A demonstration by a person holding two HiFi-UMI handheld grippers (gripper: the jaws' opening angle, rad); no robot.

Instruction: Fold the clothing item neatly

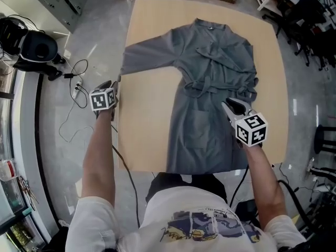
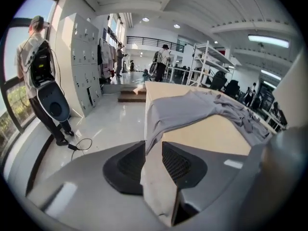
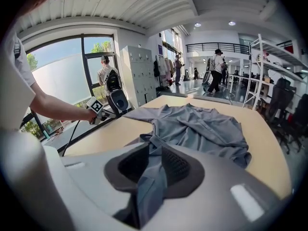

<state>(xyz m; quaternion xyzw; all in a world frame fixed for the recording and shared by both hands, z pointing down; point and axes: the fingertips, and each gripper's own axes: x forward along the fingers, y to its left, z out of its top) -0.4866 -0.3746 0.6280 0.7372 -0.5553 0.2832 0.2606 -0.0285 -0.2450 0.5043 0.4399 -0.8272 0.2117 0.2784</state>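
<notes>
Centrally, a grey belted robe [image 1: 210,67] lies front-up on a pale wooden table [image 1: 144,119]. Its collar is at the far edge and its hem at the near edge, next to me.

Surface: the tabletop is bare apart from the garment. One sleeve [image 1: 149,54] stretches out flat towards the table's left edge, where its cuff hangs over the side. The other sleeve is folded in across the chest beside the tie.

Left gripper [image 1: 115,82]: I have it at the table's left edge, just beside that cuff. In the left gripper view its jaws [image 2: 153,162] stand apart and grip nothing. The table's light side face shows in the gap, and the hanging cuff [image 2: 159,129] reaches the mouth of the gap.

Right gripper [image 1: 228,105]: it sits over the garment's right side below the tie. In the right gripper view its jaws [image 3: 153,170] are clamped on a fold of grey cloth that runs down between the pads.

Room: the floor [image 1: 89,46] is polished grey, with a black cable [image 1: 73,104] trailing across it left of the table. Pale lockers [image 2: 84,66] line one wall and open white shelving [image 2: 207,64] stands beyond the table. Tall windows [image 3: 62,76] show sky and trees. Several people stand in the background, one [image 2: 36,52] near the lockers.
</notes>
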